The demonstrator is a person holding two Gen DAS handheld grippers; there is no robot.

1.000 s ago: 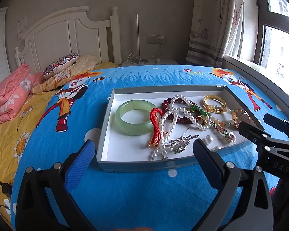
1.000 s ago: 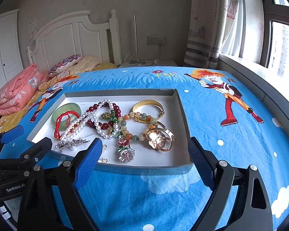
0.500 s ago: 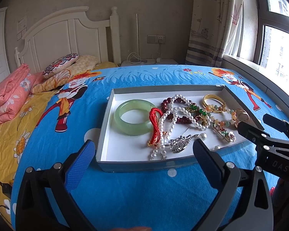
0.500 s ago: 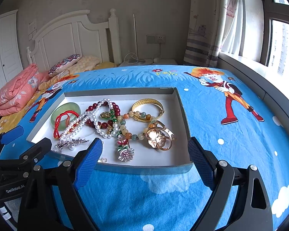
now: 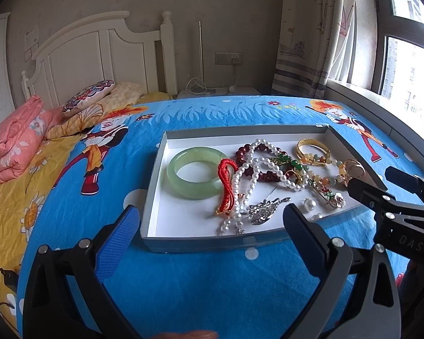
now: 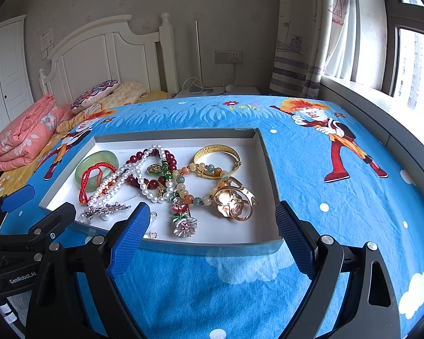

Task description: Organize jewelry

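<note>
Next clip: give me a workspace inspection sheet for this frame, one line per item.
Surface: bed under a blue cartoon sheet.
Job's things: shallow grey tray holding a green bangle, red cord, pearl strand, dark red beads, gold bangle, silver brooch, flower pendant, gold rings, tangled together.
Clutter: folded pink quilt, pillows.
Grippers: left claw and right claw open, empty, short of the tray.
Cables: white cord by the wall socket.
Surroundings: headboard, curtain, window.

Home bedroom: bed [image 5: 183, 282], headboard [image 5: 99, 56] (curtained window [image 5: 404, 70]).
</note>
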